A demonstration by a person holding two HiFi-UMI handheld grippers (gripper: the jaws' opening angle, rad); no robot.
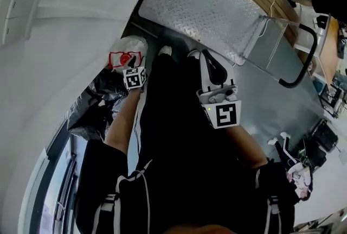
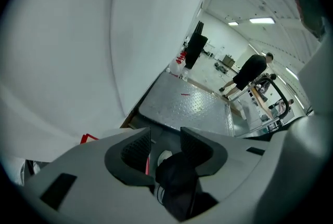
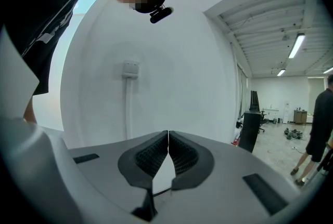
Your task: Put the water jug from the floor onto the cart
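Left gripper (image 2: 165,140) jaws wide, empty, near the water jug (image 1: 128,51). Right gripper (image 3: 168,140) jaws closed on nothing. Cart (image 1: 200,2) just beyond.

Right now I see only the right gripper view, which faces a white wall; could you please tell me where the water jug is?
Observer: In the head view, the water jug sits on the floor beside the wall, left of the person's shoes.
Operator: Is anything holding it?
Observer: No; the left gripper, in its own view, has its jaws apart, closed on nothing.
Operator: And where would it go?
Observer: Onto the cart, which stands just beyond the shoes, its black handle at the right end in the head view.
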